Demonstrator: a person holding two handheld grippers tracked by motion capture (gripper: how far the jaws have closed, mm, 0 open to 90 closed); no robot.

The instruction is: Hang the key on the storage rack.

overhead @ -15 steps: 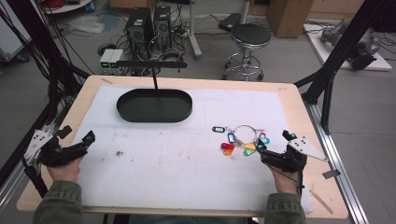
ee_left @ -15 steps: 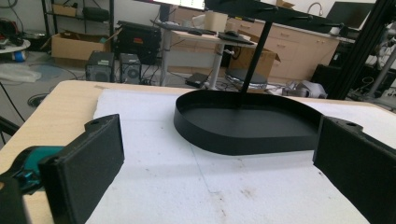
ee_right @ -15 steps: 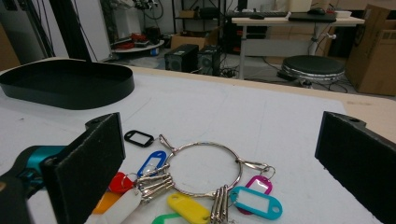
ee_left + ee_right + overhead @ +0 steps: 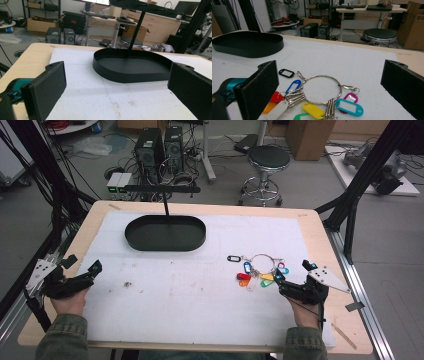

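The left gripper [image 4: 82, 277] is resting at the table's eight o'clock, jaws spread wide and holding nothing. The right gripper [image 4: 292, 277], equally wide and empty, is sitting at four o'clock, its jaws flanking the key ring [image 4: 320, 88], black tray [image 4: 165, 233] lying toward twelve

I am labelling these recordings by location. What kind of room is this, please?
Most likely a lab or workshop, not a home. Computer towers and loose cables sit on the bare floor behind the table, a round stool stands nearby, and desks and cardboard boxes line the back.
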